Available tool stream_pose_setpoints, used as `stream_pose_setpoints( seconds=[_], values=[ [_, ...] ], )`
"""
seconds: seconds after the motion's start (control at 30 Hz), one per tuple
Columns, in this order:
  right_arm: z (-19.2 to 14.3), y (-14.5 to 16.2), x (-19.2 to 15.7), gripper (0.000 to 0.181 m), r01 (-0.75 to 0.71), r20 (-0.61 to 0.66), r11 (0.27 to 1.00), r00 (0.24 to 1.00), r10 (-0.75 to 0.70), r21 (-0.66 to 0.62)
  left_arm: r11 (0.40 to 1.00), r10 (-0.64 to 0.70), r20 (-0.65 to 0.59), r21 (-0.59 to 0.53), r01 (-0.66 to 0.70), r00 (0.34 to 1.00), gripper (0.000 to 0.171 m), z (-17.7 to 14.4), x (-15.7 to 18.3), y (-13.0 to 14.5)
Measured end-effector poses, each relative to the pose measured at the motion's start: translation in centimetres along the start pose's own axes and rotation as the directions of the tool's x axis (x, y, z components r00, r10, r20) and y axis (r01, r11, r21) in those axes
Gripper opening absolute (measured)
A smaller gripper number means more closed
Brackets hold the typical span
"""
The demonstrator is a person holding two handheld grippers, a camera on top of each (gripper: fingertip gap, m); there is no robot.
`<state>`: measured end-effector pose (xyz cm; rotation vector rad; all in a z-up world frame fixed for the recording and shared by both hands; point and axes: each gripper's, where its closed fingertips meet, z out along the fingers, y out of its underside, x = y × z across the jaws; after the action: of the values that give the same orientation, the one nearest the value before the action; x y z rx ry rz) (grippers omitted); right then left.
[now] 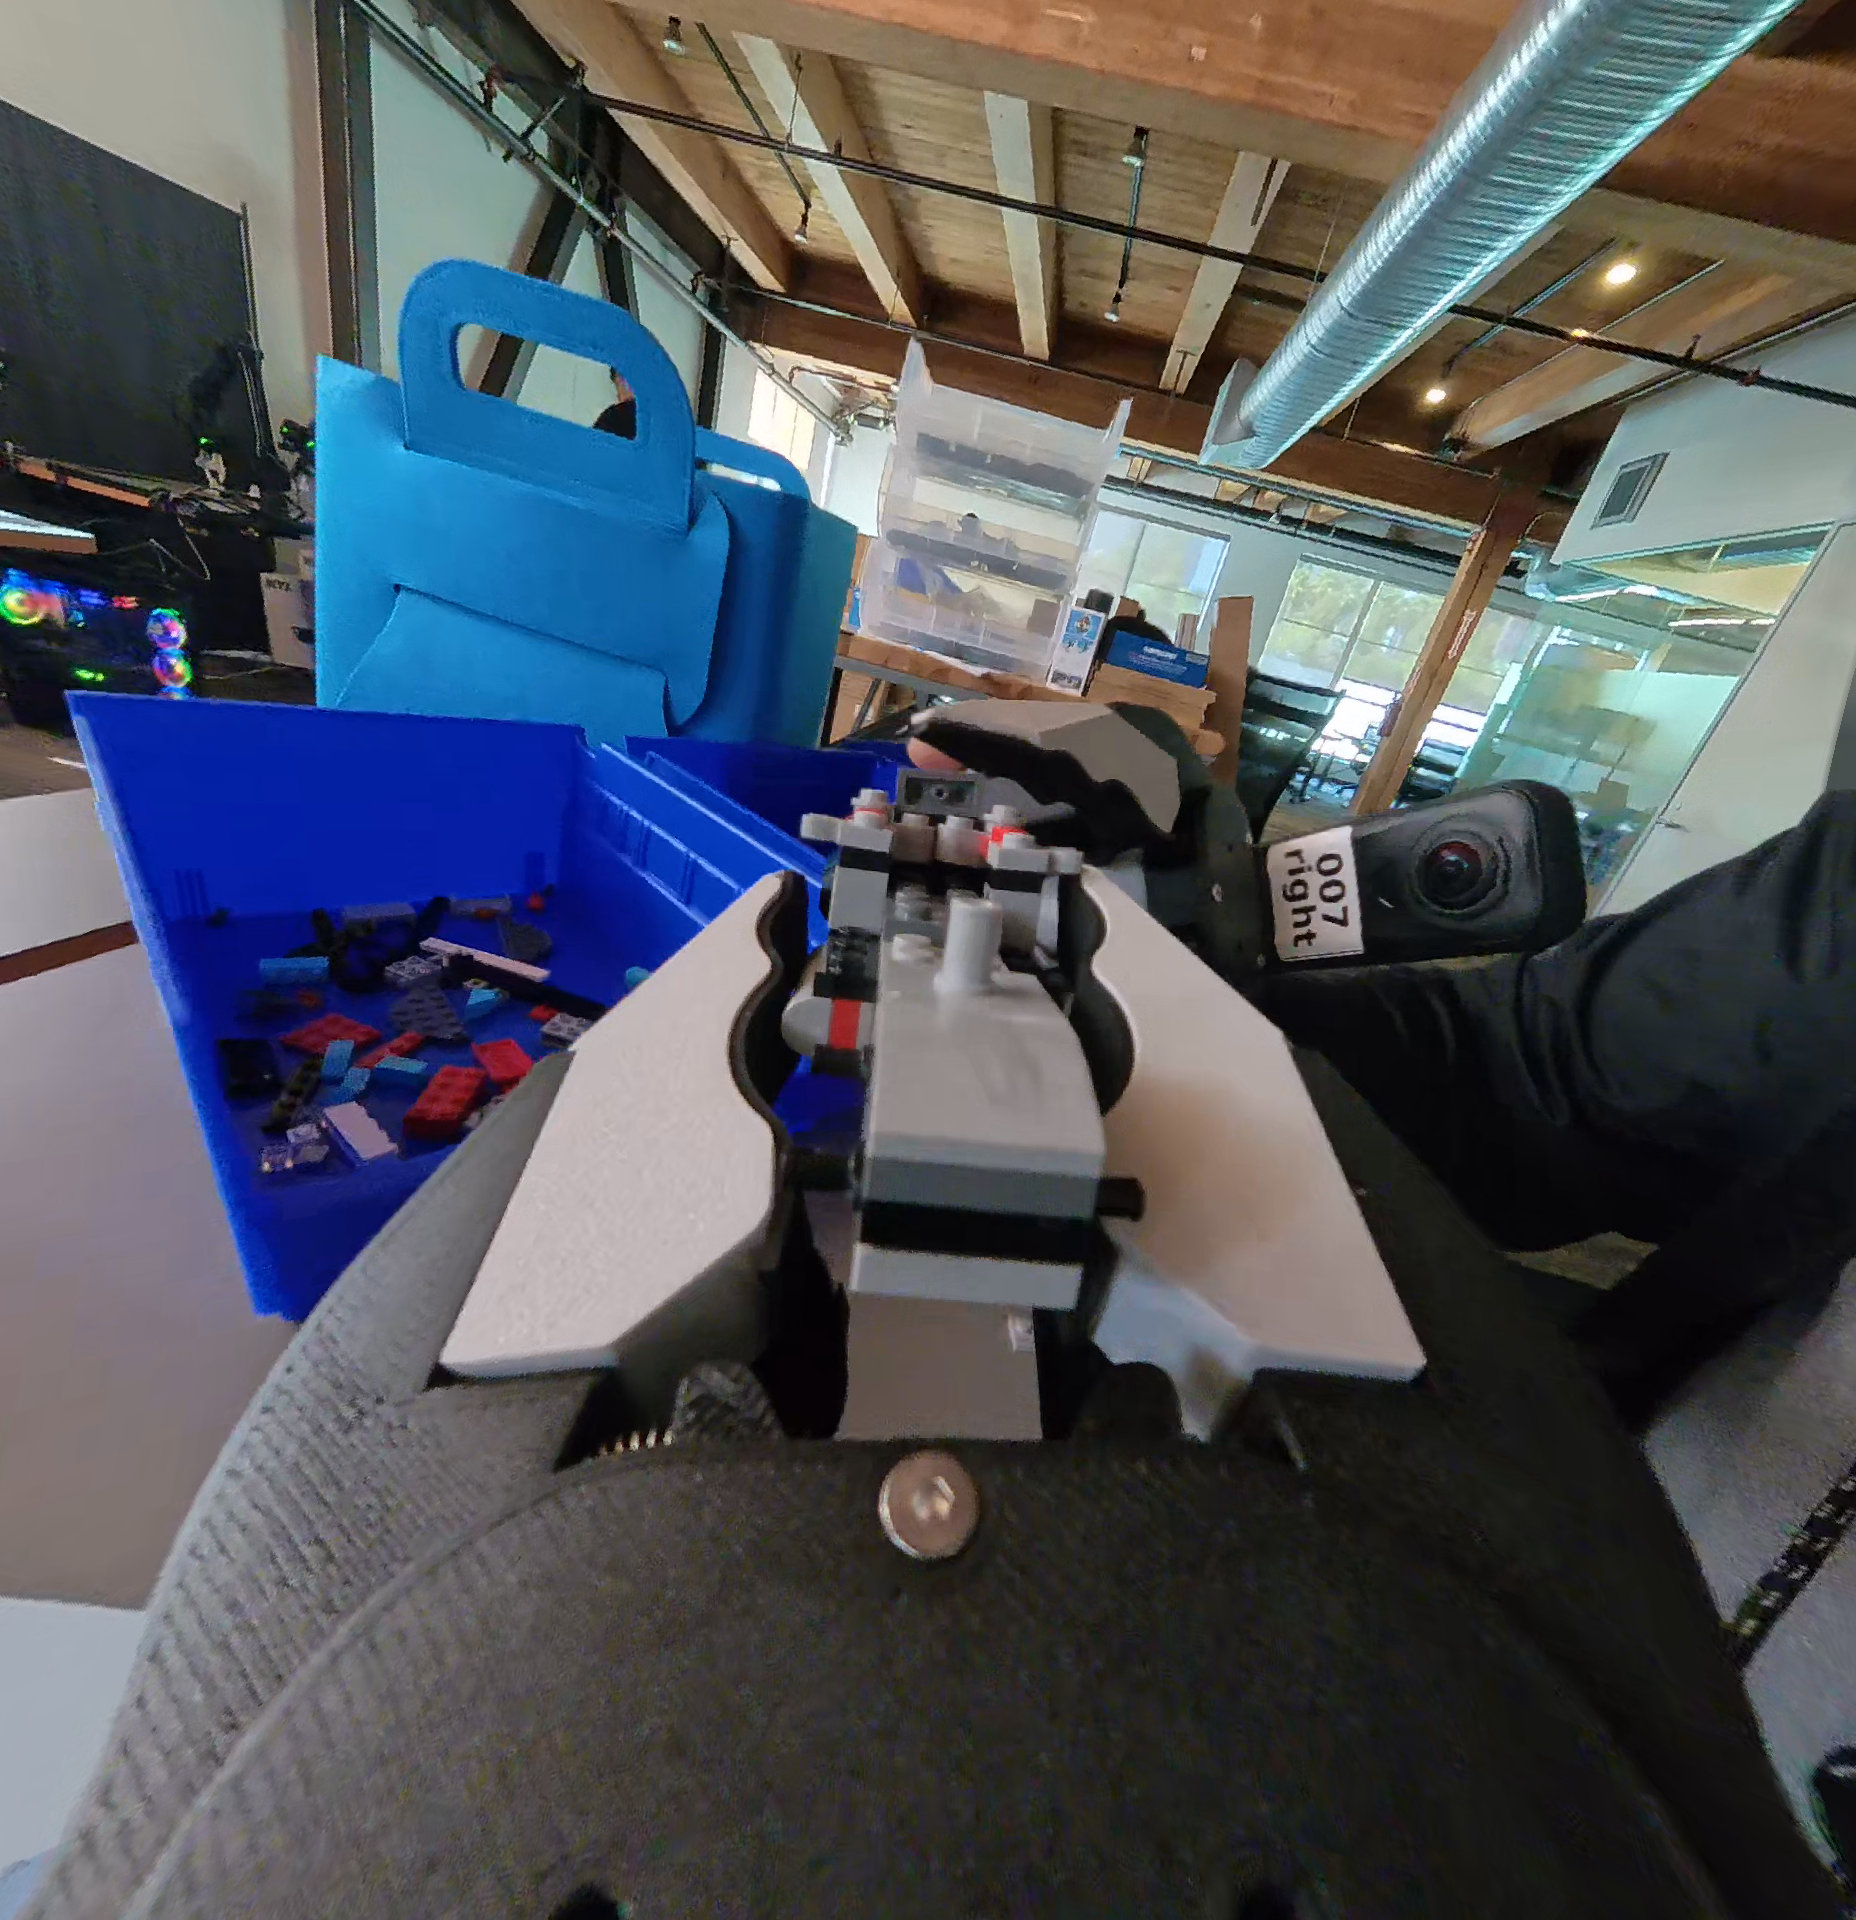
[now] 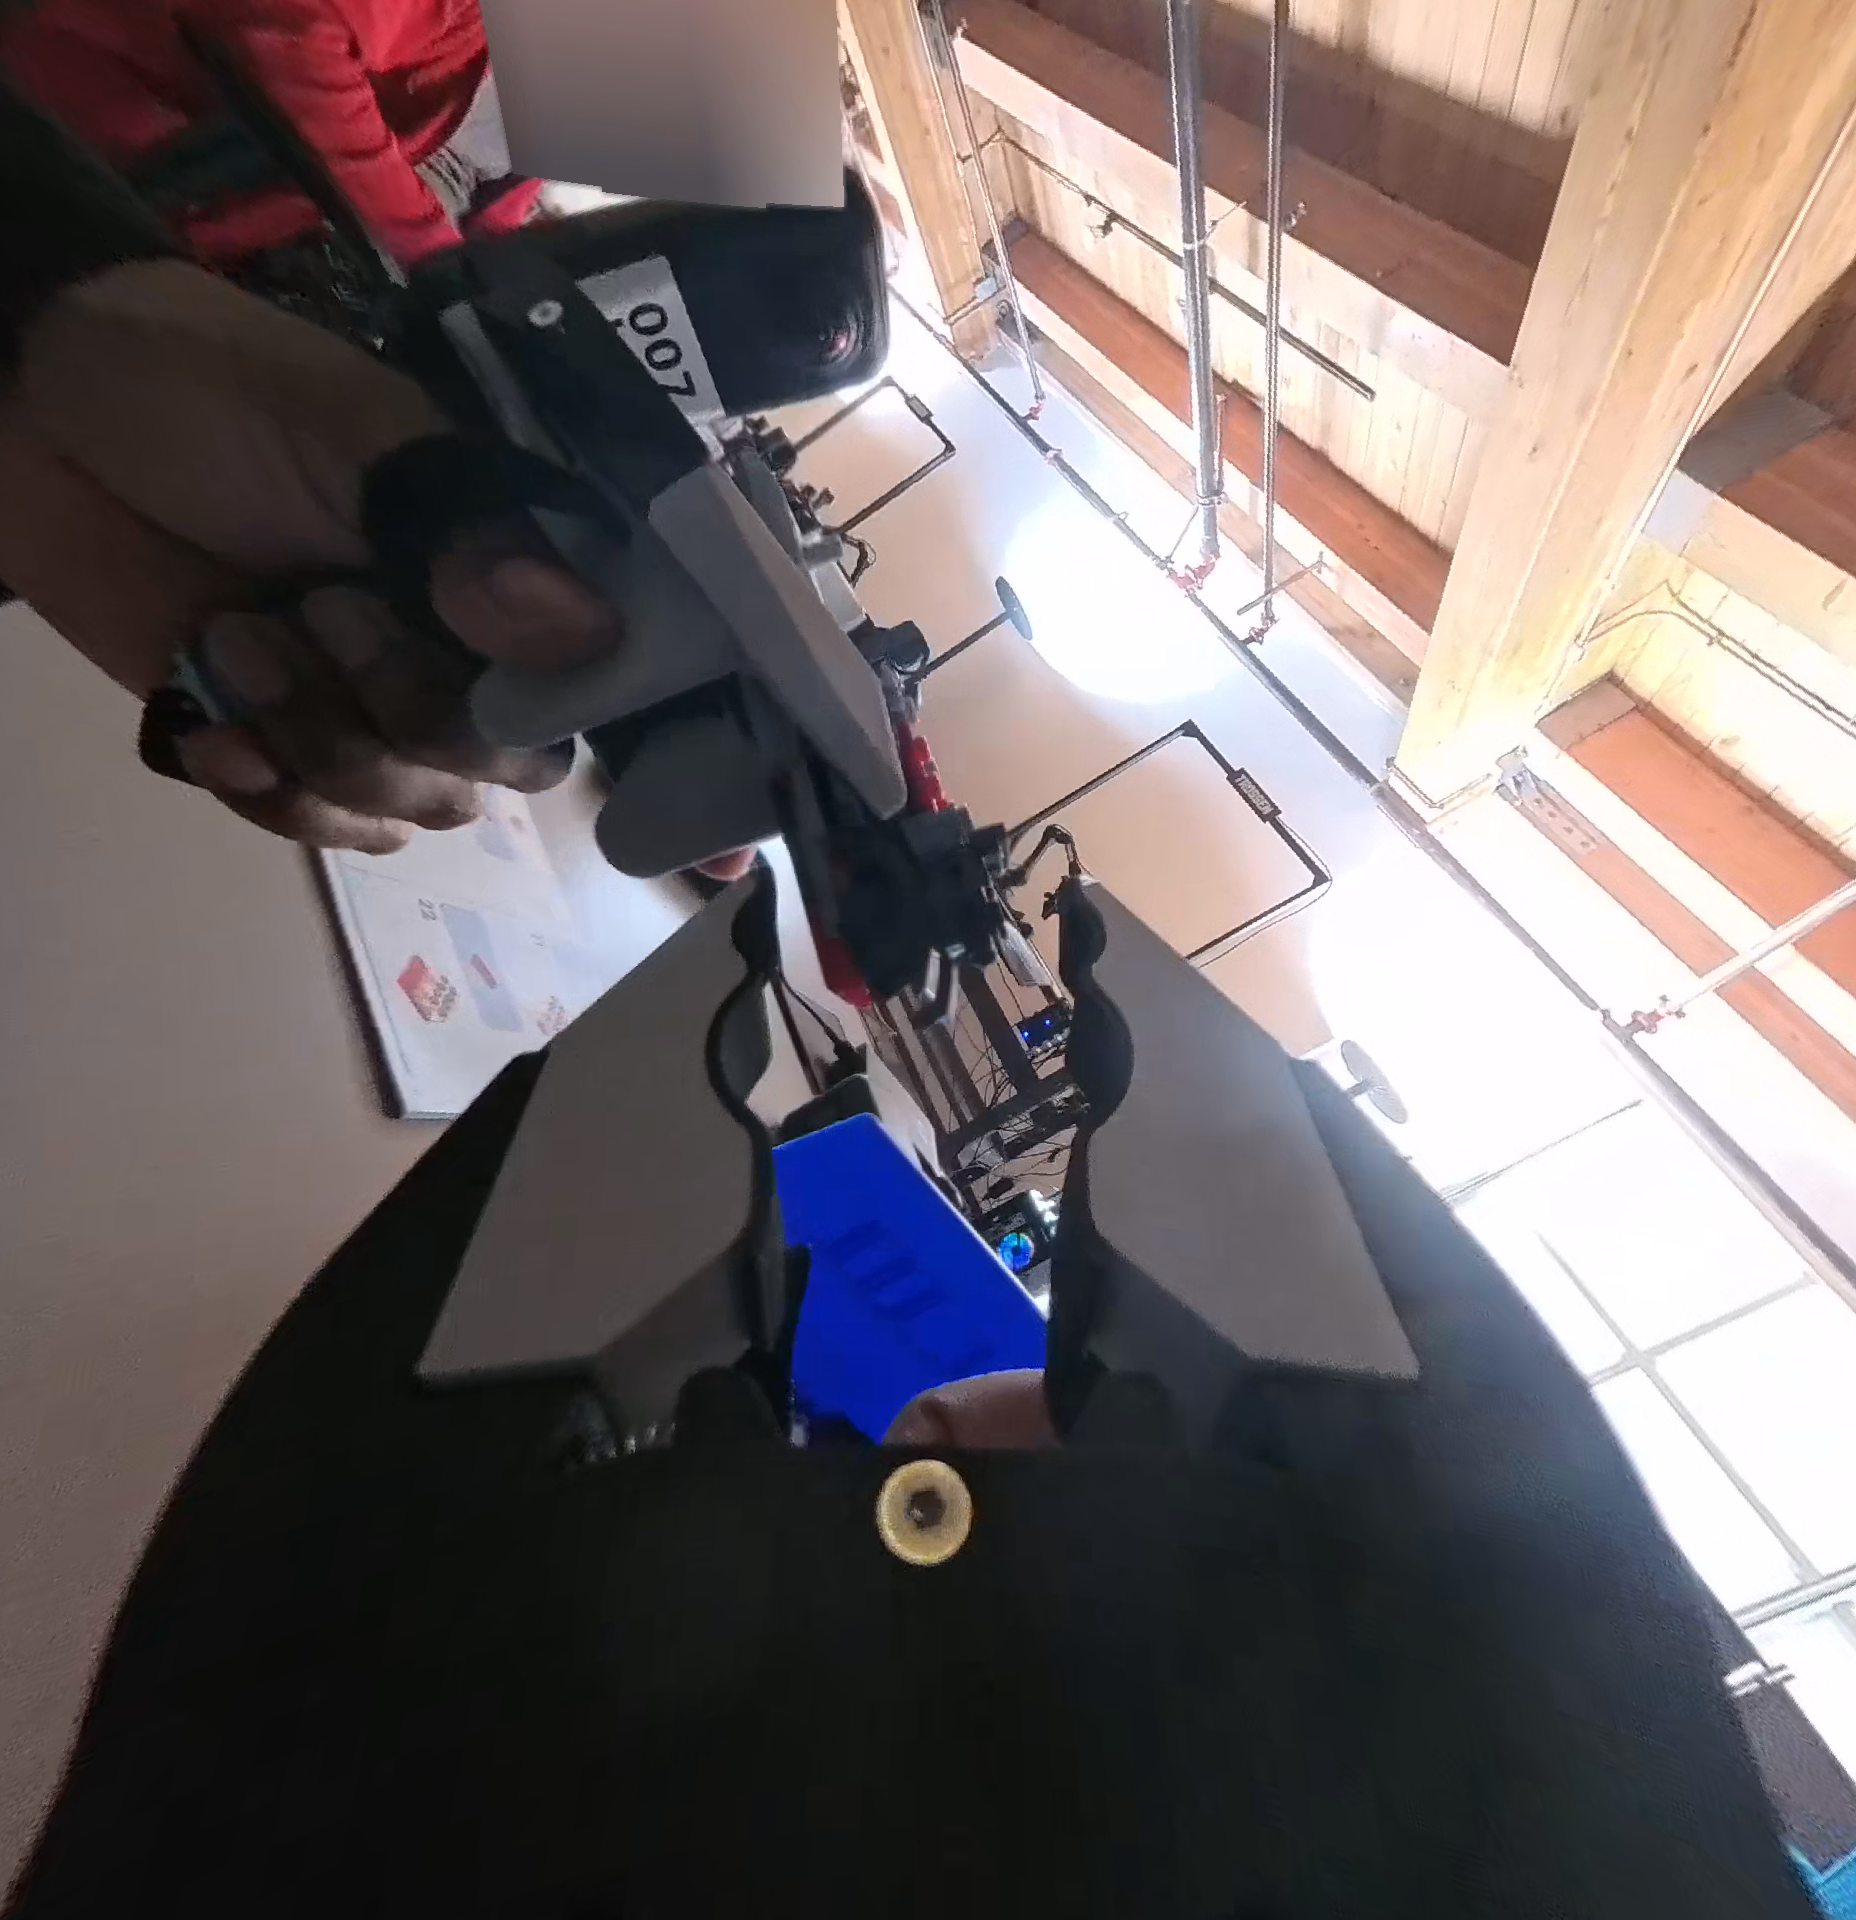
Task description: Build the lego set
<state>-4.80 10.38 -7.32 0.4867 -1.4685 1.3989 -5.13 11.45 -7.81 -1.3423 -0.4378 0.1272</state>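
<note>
1. My left gripper is clamped on the grey, black and red brick-built lego model, which lies lengthwise between its jaws.
2. My right gripper stands wide apart with nothing between its jaws; the model's far end sits just beyond its tips.
3. Loose bricks wait in the blue plastic bin, left of the left jaws.
4. I judge the next brick needs square alignment and pressing against a steady left grip.

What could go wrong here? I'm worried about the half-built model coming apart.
1. The left gripper clamps the grey lego model only at its sides; pressure from the right gripper, open at its far end, could tilt or split it.
2. The small stacked pieces at the model's tip look fragile and might pop off.
3. A dropped piece may miss the blue bin of loose bricks.
</note>
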Motion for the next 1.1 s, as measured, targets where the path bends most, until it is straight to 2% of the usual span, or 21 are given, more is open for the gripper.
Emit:
stream_pose_setpoints(
  seconds=[0.13,0.23,0.37,0.57,0.77,0.93,1.1],
  values=[
    [0.2,0.0,0.8,0.057,0.008,0.007,1.0,1.0,-0.008,0.006,1.0,-0.01,-0.08,0.029,0.012,0.997,0.049,0.3,-0.5,-1.4],
    [0.7,-0.6,2.3,0.061,-0.047,0.009,0.999,0.999,0.047,0.019,1.0,0.003,-0.128,0.026,0.001,0.992,0.049,0.1,-1.6,-3.2],
    [2.1,-0.7,3.1,0.066,-0.223,0.063,0.974,0.973,0.221,0.028,0.998,0.055,-0.119,-0.003,-0.056,0.991,0.049,-0.4,-3.7,-3.7],
    [3.1,-0.3,2.0,0.065,-0.488,0.087,0.87,0.871,0.483,0.066,0.998,0.054,-0.042,0.028,-0.053,0.998,0.049,-2.2,-5.3,-2.8],
    [3.7,0.6,0.4,0.066,-0.545,0.053,0.838,0.838,0.543,0.033,0.994,0.099,0.049,0.035,-0.101,0.994,0.049,-2.7,-6.8,-2.4],
    [3.8,1.4,-0.6,0.069,-0.486,0.013,0.874,0.874,0.486,-0.011,0.99,0.142,0.058,-0.035,-0.14,0.988,0.049,-1.8,-6.7,-0.9],
    [3.4,1.9,-0.8,0.071,-0.497,-0.004,0.867,0.868,0.497,-0.023,0.987,0.148,0.057,-0.071,-0.144,0.987,0.049,-1.0,-6.7,0.4]
  ],
)
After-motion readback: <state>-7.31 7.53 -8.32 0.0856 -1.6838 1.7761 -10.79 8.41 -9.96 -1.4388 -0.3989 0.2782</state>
